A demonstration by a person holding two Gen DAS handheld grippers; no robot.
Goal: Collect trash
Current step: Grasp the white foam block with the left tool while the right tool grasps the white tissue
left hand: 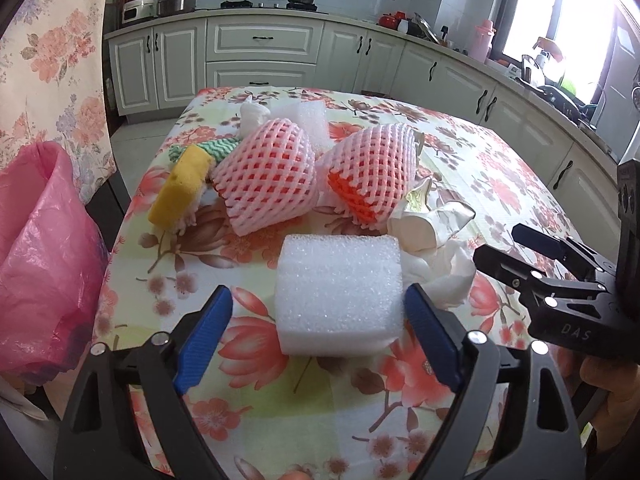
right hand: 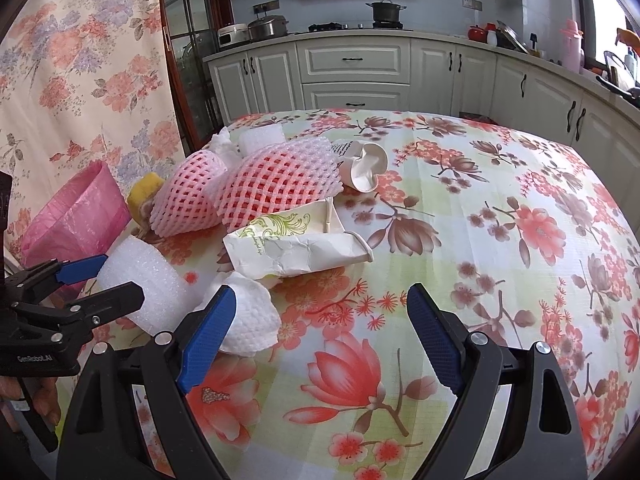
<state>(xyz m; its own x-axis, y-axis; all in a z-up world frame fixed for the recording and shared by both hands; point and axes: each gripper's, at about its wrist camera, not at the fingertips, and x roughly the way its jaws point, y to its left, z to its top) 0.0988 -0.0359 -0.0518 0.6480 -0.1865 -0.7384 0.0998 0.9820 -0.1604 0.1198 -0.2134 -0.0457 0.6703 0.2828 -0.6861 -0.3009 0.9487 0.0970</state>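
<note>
A white foam block (left hand: 339,294) lies on the floral table between the open fingers of my left gripper (left hand: 320,340); the pads stand just beside it, apart from it. It also shows in the right wrist view (right hand: 144,280), with the left gripper (right hand: 102,280) around it. Behind it lie two pink foam fruit nets (left hand: 264,176) (left hand: 370,170), a yellow sponge (left hand: 182,190), crumpled paper cups (left hand: 430,220) and a tissue (left hand: 446,276). My right gripper (right hand: 320,340) is open and empty above the cloth; the tissue (right hand: 250,320) touches its left finger. It shows at the right in the left wrist view (left hand: 516,248).
A pink trash bag (left hand: 44,256) hangs open off the table's left edge, also in the right wrist view (right hand: 76,216). A flattened paper cup (right hand: 296,248) and a second crushed cup (right hand: 364,170) lie mid-table. Another foam block (left hand: 308,114) sits at the back. Kitchen cabinets (left hand: 260,56) stand beyond.
</note>
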